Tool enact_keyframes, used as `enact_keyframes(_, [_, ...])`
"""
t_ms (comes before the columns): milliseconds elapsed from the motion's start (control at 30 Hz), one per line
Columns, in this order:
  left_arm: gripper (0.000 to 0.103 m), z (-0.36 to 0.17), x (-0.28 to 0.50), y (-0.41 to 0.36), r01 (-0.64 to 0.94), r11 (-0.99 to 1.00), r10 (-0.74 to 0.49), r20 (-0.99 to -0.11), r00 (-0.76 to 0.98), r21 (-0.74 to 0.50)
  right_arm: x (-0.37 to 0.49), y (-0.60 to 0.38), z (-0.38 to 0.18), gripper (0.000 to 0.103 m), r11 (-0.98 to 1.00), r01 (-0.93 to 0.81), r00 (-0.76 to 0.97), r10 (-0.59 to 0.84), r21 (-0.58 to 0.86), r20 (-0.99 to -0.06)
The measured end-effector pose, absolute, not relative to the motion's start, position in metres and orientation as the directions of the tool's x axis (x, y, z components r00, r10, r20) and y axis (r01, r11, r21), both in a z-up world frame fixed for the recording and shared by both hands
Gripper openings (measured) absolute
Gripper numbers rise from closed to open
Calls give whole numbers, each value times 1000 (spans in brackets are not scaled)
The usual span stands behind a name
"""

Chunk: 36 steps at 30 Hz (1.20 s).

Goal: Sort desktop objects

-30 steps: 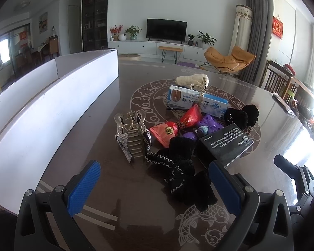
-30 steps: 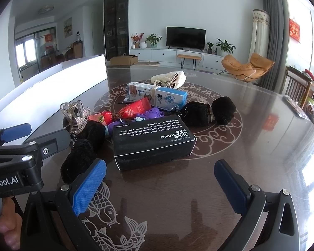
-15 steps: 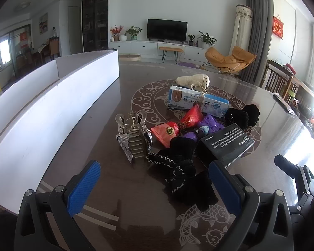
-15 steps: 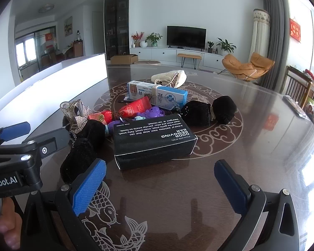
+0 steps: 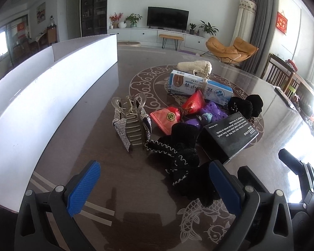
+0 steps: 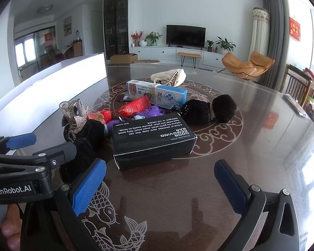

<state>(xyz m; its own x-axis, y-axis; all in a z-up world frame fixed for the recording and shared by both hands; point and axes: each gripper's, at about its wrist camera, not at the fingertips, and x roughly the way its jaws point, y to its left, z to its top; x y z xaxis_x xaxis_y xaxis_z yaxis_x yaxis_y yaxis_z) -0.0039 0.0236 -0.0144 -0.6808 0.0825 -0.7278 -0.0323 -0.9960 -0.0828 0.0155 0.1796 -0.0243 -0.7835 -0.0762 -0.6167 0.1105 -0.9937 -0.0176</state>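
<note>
From my left wrist camera I see my left gripper point(image 5: 155, 185) hanging over the dark table point(image 5: 90, 146), jaws wide apart and empty. Ahead lie a rhinestone hair claw point(image 5: 131, 123), black scrunchies point(image 5: 178, 146), a black box point(image 5: 230, 135), a red pouch point(image 5: 179, 112) and a blue-and-white carton point(image 5: 198, 84). A white bin point(image 5: 41, 96) stands along the left.

Black soap box point(image 6: 153, 140) lying flat, rhinestone hair claw point(image 5: 132, 123), black scrunchies point(image 5: 182, 148) clustered mid-table

Black handheld grippers with blue pads
Left gripper point(image 5: 155, 185) and right gripper point(image 6: 160, 185): ribbed blue fingertips; silver screws; white "GenRobot.AI" lettering; bare skin below.
</note>
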Motion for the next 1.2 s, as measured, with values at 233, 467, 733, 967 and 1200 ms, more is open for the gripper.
enact_keyframes(233, [103, -10, -2, 14, 7, -994, 72, -712, -699, -107, 15, 181, -24, 103, -994, 109, -782, -78, -13, -618])
enact_keyframes(467, [103, -8, -2, 4, 37, -988, 83, -707, -702, -152, 15, 181, -24, 103, -994, 109, -781, -78, -12, -620])
enact_keyframes(733, [103, -7, -2, 0, 52, -985, 82, -707, -703, -166, 14, 181, -25, 103, -994, 109, -781, -79, -10, -620])
enact_keyframes(967, [103, -7, -2, -4, 71, -980, 81, -704, -706, -184, 13, 180, -26, 103, -993, 118, -776, -87, -9, -624])
enact_keyframes(1200, [103, -6, -1, -5, 81, -980, 70, -693, -717, -182, 12, 178, -26, 103, -989, 149, -766, -115, -1, -632])
